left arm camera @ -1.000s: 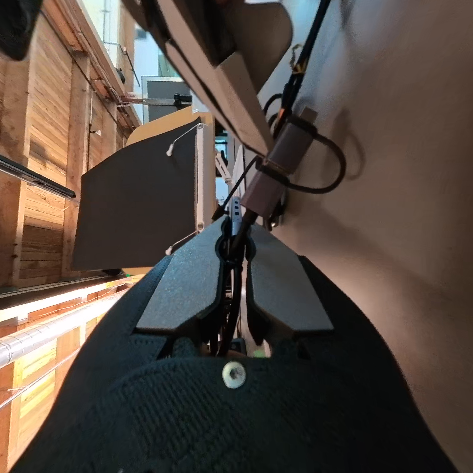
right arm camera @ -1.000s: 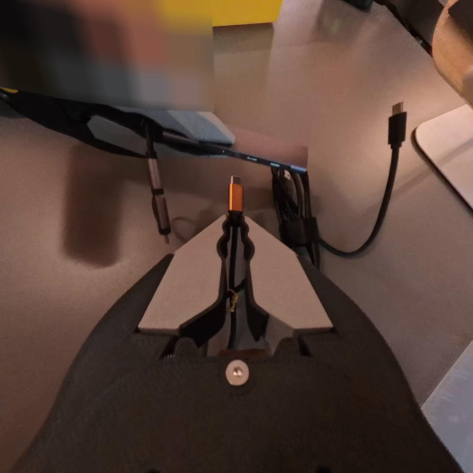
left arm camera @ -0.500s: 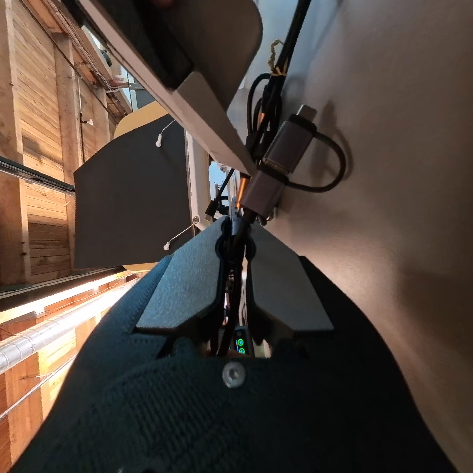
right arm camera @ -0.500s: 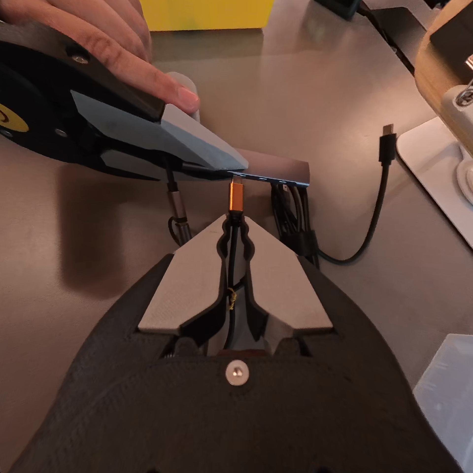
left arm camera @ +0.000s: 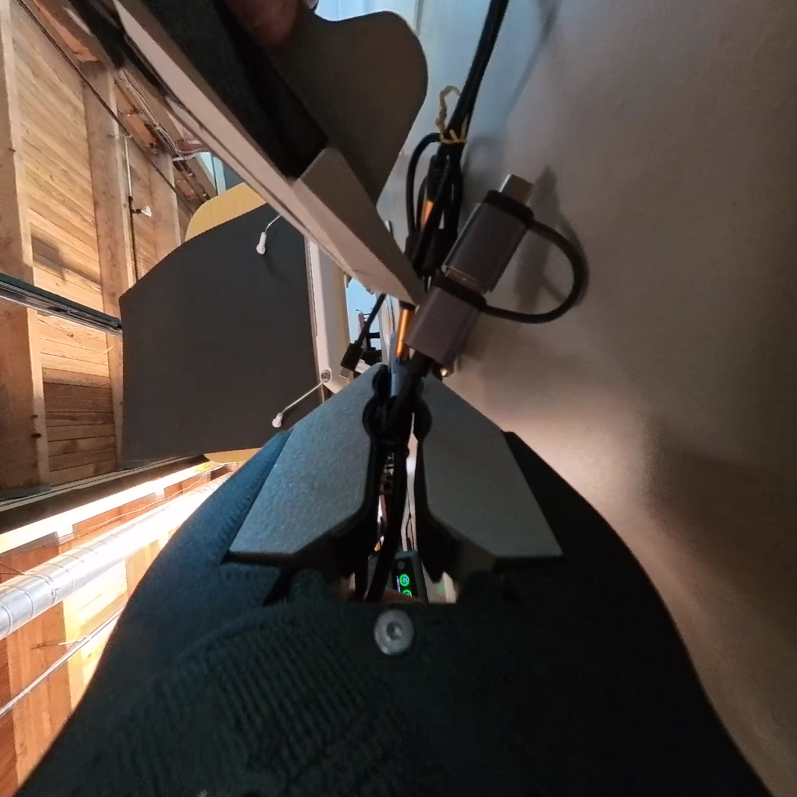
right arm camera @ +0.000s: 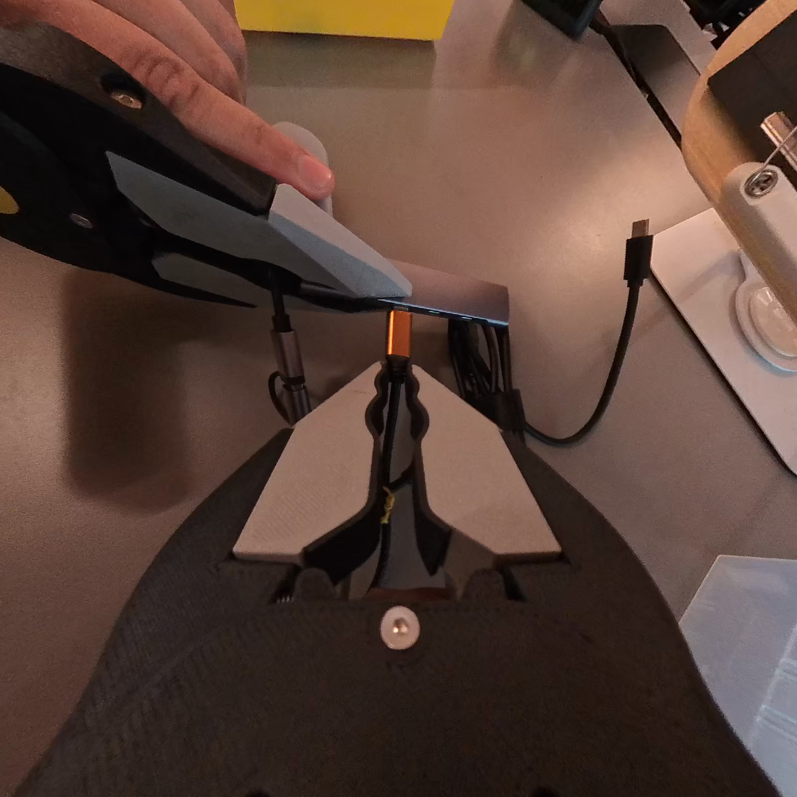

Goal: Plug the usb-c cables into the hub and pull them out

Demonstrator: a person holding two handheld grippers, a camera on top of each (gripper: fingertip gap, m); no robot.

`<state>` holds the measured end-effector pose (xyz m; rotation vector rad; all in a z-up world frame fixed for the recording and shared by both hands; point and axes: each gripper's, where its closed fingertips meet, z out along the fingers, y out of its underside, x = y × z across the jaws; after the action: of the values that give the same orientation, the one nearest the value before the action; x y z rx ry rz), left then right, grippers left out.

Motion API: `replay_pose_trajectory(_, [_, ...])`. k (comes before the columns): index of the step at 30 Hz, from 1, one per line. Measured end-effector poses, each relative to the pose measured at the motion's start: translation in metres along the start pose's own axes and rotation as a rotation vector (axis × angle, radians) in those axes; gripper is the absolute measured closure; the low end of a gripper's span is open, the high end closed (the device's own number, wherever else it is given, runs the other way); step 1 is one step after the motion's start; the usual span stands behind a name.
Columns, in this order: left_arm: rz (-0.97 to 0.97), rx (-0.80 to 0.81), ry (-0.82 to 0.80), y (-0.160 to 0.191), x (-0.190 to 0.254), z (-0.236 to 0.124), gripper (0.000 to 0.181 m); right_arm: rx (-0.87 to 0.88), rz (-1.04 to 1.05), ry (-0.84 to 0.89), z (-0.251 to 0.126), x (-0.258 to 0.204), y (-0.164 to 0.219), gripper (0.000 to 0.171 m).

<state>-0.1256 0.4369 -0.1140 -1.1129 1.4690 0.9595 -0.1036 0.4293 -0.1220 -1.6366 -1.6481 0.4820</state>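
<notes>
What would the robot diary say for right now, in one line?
step: plugging in | right gripper: shut on orange cable, tip at hub | left gripper: shut on hub

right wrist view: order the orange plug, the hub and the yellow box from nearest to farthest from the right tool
1. Orange plug, just beyond the right tool tips, centre.
2. Hub, directly past the plug's metal tip.
3. Yellow box, at the table's far edge, top of view.

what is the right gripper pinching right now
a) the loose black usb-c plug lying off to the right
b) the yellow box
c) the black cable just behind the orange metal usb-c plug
c: the right gripper is shut on the black cable, with the orange metal usb-c plug meeting the flat grey hub.
</notes>
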Motion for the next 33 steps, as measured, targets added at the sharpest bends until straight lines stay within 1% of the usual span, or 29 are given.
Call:
replay_pose_trajectory(5, [-0.051,0.018,0.001,-0.002,-0.002,-0.004,0.176,0.027,0.023,-0.047,-0.002,-0.003,-0.002,0.167])
replay_pose_trajectory(10, [-0.059,0.033,0.018,-0.009,0.002,-0.005,0.176,0.011,-0.012,-0.055,-0.002,-0.007,0.003,0.168])
replay_pose_trajectory(16, [-0.045,0.072,0.047,-0.018,0.007,-0.010,0.177,0.019,0.007,-0.150,-0.005,-0.014,0.008,0.168])
replay_pose_trajectory(22, [-0.050,0.095,0.048,-0.020,0.008,-0.015,0.176,0.045,0.000,-0.176,-0.006,-0.017,0.006,0.167])
replay_pose_trajectory(26, [-0.177,0.109,0.055,-0.011,-0.003,-0.009,0.175,0.118,0.016,-0.145,-0.009,-0.006,-0.006,0.165])
replay_pose_trajectory(28, [-0.252,0.125,0.092,-0.008,-0.004,-0.009,0.175,0.125,0.006,-0.133,-0.017,-0.002,-0.008,0.145])
replay_pose_trajectory(29, [-0.256,0.124,0.094,-0.005,-0.005,-0.010,0.174,0.119,-0.006,-0.115,-0.021,0.001,-0.008,0.133])
replay_pose_trajectory(31, [-0.255,0.128,0.090,-0.004,-0.005,-0.013,0.174,0.089,-0.038,-0.099,-0.027,-0.001,-0.007,0.115])
replay_pose_trajectory(32, [-0.286,0.144,0.100,-0.006,-0.005,-0.015,0.175,0.066,-0.061,-0.096,-0.028,-0.005,-0.007,0.109])
replay_pose_trajectory(33, [-0.337,0.182,0.117,-0.012,-0.006,-0.017,0.174,0.042,-0.091,-0.076,-0.027,-0.009,-0.008,0.109])
